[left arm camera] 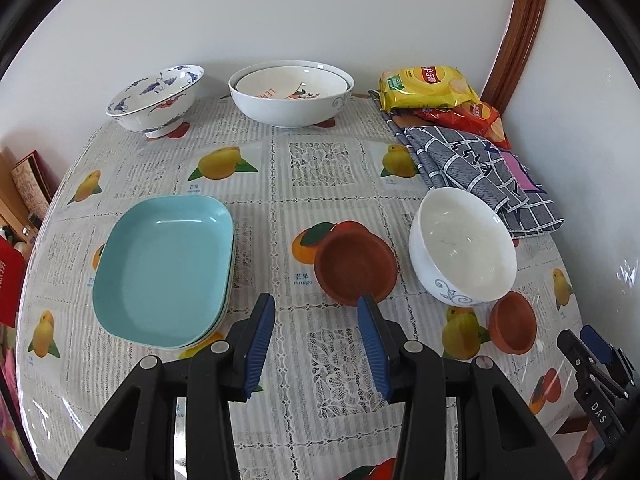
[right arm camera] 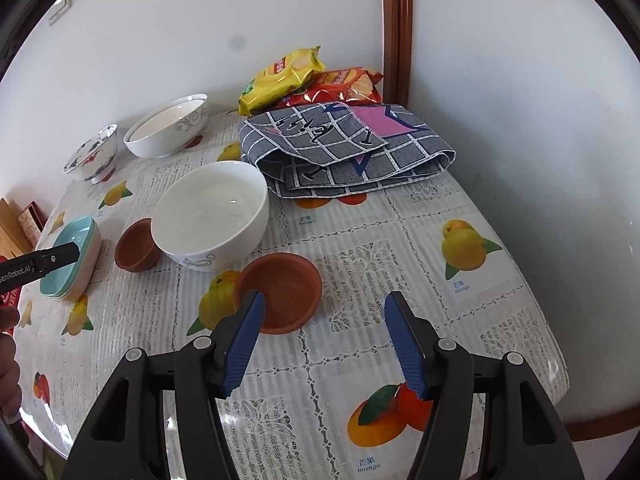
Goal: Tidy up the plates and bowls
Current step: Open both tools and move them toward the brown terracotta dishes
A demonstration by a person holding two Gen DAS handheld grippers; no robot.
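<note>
My left gripper is open over the table with nothing between its blue pads; its right fingertip overlaps the near rim of a brown clay bowl. A stack of teal rectangular plates lies to its left. To the right stand a white bowl and a smaller-looking brown clay bowl. My right gripper is open above that second brown bowl, its left fingertip over the bowl's left rim. The white bowl, the other brown bowl and the teal plates lie further left.
At the back by the wall stand a blue-patterned footed bowl and a large white bowl with another nested inside. Chip bags and a folded grey checked cloth fill the back right corner. The table edge curves close on the right.
</note>
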